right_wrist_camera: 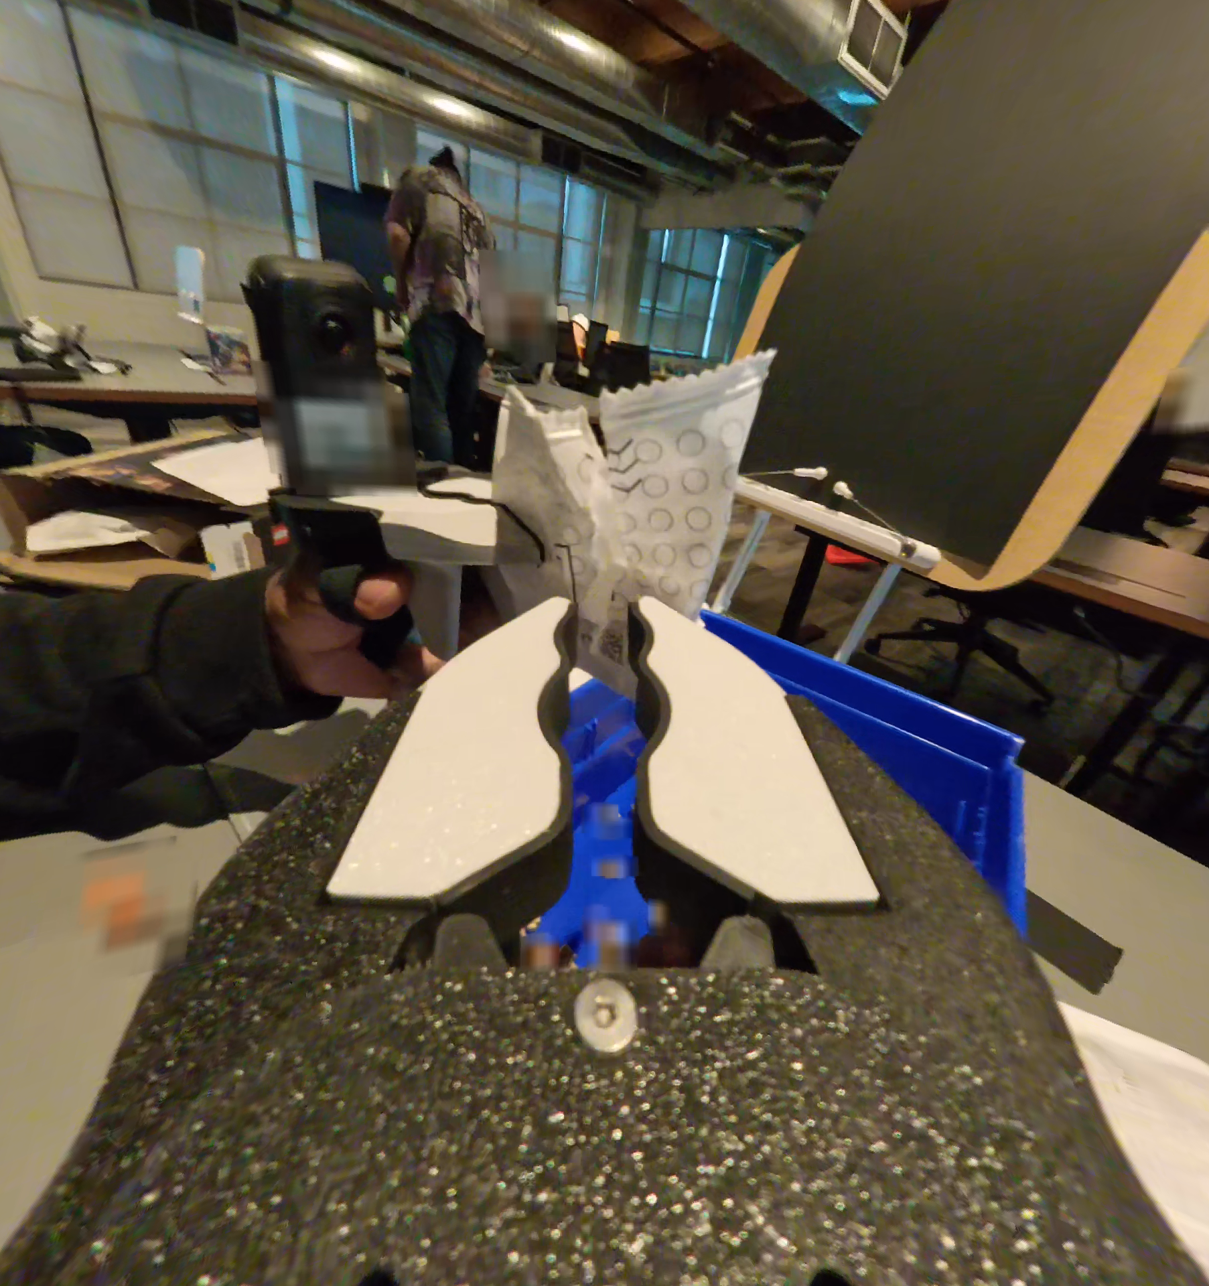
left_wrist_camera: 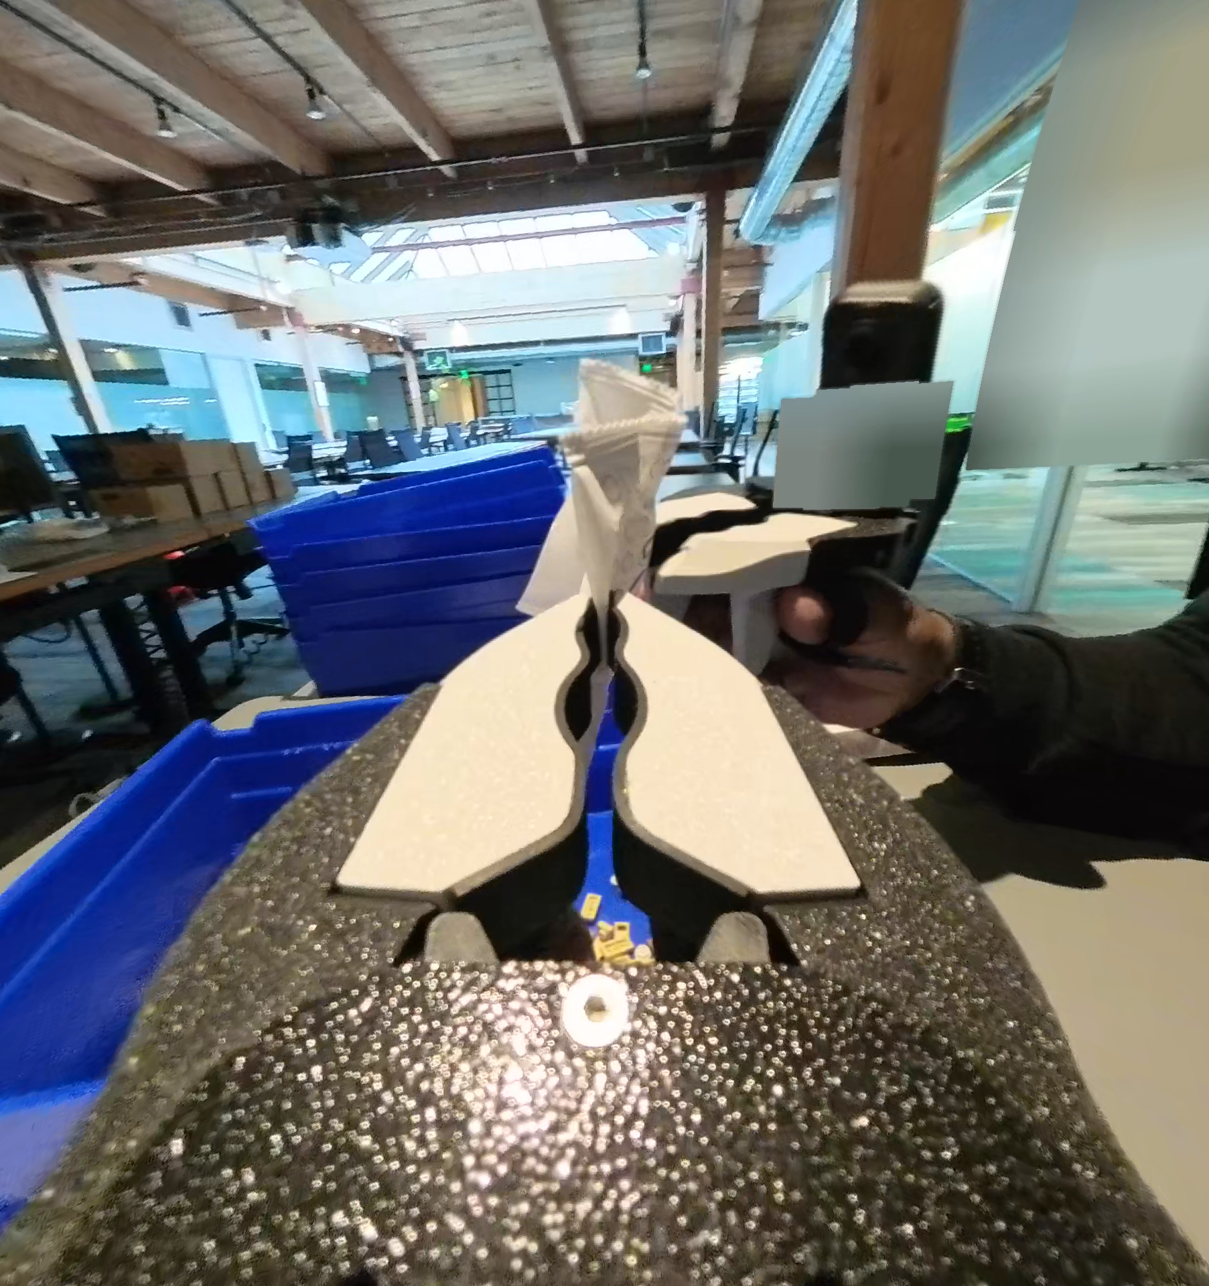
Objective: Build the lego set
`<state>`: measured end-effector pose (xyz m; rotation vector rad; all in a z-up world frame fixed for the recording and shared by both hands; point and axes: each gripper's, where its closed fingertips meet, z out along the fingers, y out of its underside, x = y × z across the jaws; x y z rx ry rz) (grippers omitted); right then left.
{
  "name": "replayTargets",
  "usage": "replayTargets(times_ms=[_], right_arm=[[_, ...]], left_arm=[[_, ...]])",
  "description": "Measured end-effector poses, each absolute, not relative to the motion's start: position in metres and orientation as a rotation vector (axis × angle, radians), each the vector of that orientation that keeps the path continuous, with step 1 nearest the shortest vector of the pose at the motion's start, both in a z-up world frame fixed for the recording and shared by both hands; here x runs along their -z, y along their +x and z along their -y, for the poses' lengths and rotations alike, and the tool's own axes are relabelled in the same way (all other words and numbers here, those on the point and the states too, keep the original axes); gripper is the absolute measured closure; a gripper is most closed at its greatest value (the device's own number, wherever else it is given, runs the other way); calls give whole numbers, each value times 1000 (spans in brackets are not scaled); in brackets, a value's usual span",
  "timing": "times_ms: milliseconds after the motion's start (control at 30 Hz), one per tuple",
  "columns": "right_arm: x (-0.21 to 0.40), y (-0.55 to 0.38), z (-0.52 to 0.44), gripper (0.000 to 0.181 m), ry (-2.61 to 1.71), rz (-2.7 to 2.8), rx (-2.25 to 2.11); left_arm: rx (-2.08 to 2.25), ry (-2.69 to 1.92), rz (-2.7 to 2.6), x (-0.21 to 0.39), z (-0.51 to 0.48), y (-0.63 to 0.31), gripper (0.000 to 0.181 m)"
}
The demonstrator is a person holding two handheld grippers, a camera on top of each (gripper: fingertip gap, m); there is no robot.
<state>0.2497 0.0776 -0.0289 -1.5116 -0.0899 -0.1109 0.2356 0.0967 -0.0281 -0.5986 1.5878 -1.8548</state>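
While gripped from both sides, held upright above a blue bin (left_wrist_camera: pixel 135 898): a white paper bag (left_wrist_camera: pixel 605 501), crinkled, torn open along its zigzag top edge. Left gripper (left_wrist_camera: pixel 602 612) clenched on the bag's lower edge, fingers (left_wrist_camera: pixel 511 751) nearly meeting around the thin paper. Right gripper (right_wrist_camera: pixel 603 619) likewise pinching the bag (right_wrist_camera: pixel 657 487) at its base, fingers (right_wrist_camera: pixel 747 765) slightly wider apart, a printed corner of paper caught between the tips. Seen through the gap between the left fingers, on the bin floor: a small scatter of yellow lego pieces (left_wrist_camera: pixel 612 943). Behind, in the left wrist view, more blue bins (left_wrist_camera: pixel 406 557) stacked side by side. Visible across from each camera, the opposite gripper with its black camera, gripped by a hand (left_wrist_camera: pixel 859 647) in a dark sleeve (right_wrist_camera: pixel 100 689). Bin resting on a grey desk (right_wrist_camera: pixel 31 1009), its far wall (right_wrist_camera: pixel 866 703) showing beyond the right gripper. Background, right wrist view: a person (right_wrist_camera: pixel 441 292) standing at a far desk, flattened cardboard (right_wrist_camera: pixel 100 501), a tilted dark board (right_wrist_camera: pixel 991 292). Background, left wrist view: wooden ceiling beams (left_wrist_camera: pixel 379 69), stacked boxes (left_wrist_camera: pixel 177 473).
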Motion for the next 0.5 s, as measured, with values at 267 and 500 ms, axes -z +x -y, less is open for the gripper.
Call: replayTargets(times_ms=[267,500], right_arm=[[35,253,-78,167,-1529,87,99],[34,247,-78,163,-1521,117,80]], left_arm=[[2046,-530,-1600,26,-91,223,181],[2109,-462,-1636,30,-83,214,181]])
